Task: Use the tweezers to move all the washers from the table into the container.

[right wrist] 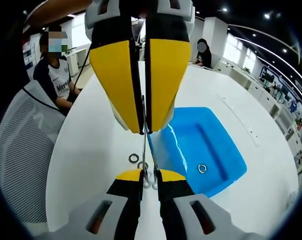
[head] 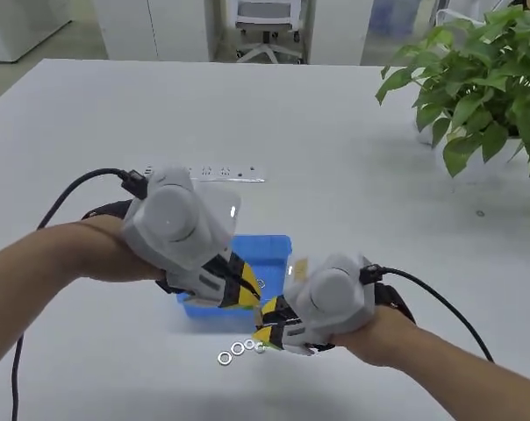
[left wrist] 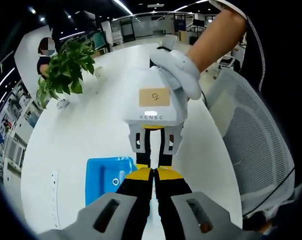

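The thin metal tweezers (right wrist: pixel 144 147) run between the two grippers, which face each other tip to tip. My left gripper (head: pixel 247 294) (left wrist: pixel 152 172) is shut on one end, and my right gripper (head: pixel 267 329) (right wrist: pixel 143 173) is shut on the other. Both hover at the near edge of the blue container (head: pixel 272 247) (right wrist: pixel 211 145) (left wrist: pixel 103 172). One washer (right wrist: pixel 202 168) (left wrist: pixel 115 182) lies inside it. A short row of loose washers (head: pixel 238 349) (right wrist: pixel 134 158) rests on the white table right under the jaws, just outside the container's near wall.
A potted plant (head: pixel 484 79) stands at the far right of the table and a power strip (head: pixel 204 172) lies behind the container. A mesh office chair (right wrist: pixel 26 150) sits beside the table's edge. Cables trail from both grippers.
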The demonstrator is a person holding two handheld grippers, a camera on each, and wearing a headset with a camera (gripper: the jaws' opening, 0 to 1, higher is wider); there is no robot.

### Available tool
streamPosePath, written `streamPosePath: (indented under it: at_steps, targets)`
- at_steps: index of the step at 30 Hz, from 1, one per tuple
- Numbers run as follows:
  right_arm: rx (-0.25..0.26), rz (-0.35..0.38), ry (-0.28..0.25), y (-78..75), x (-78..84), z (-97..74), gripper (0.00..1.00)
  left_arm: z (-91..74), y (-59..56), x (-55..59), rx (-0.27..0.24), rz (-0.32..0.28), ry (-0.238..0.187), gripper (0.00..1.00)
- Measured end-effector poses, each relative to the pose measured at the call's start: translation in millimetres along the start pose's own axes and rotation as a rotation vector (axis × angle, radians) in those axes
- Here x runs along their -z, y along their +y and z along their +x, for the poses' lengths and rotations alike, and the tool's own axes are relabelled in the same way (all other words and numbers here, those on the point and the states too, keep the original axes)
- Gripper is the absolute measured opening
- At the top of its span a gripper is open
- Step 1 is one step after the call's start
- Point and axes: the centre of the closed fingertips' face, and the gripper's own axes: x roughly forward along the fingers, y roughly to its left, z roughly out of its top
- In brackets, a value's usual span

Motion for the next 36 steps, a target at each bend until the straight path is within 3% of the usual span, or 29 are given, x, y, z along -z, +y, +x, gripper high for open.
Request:
streamPosePath:
  at_steps: [20,36]
  targets:
    - [-0.029,0.038,0.011,8.1,15.8,16.2,0.13,15.3,-8.0,16.0,0.041,-0.029,0.017,0.06]
    - [-0.045,0.087,0.006,7.3,20.6,21.1,0.11,17.5,-0.3,16.7,0.049,-0.050,0.003,0.06]
